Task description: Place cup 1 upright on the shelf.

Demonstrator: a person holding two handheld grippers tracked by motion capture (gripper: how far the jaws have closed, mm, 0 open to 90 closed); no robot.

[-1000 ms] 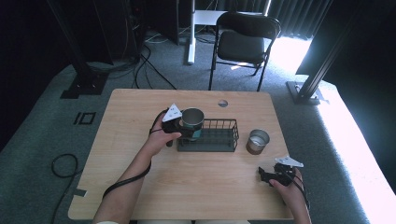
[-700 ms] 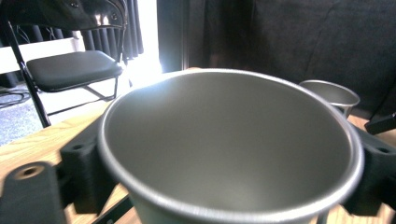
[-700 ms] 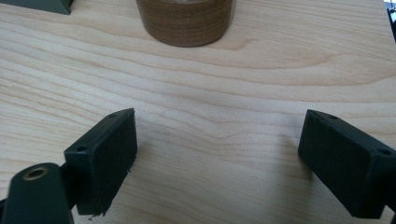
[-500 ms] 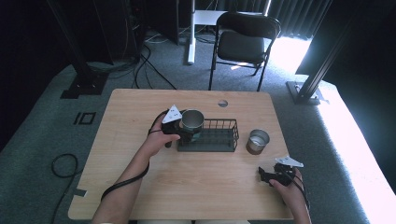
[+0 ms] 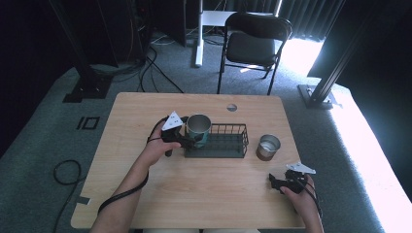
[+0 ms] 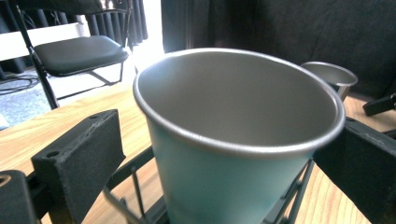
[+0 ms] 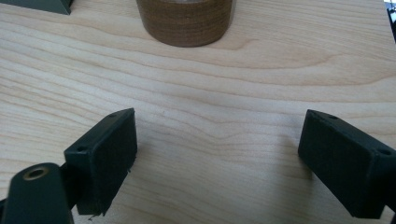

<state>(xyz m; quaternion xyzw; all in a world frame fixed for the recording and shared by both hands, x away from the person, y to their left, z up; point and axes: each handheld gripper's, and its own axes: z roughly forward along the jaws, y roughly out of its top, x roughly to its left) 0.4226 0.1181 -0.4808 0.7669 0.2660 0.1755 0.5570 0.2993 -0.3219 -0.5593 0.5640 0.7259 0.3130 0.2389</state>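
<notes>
While gripped at the wire basket's (image 5: 217, 141) left end: teal cup (image 5: 198, 127), upright.
Left gripper (image 5: 190, 139) jaws pinching cup; right gripper (image 5: 274, 182) jaws spread, low over bench (image 5: 204, 194).

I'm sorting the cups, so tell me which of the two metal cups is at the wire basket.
The teal cup, at the wire basket's left end between the left tool's jaws. The brown cup stands on the table, right of the basket.

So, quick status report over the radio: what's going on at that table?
Left gripper at teal cup, jaws either side, cup in wire basket. Right gripper open, idle. Nothing in the way.
</notes>
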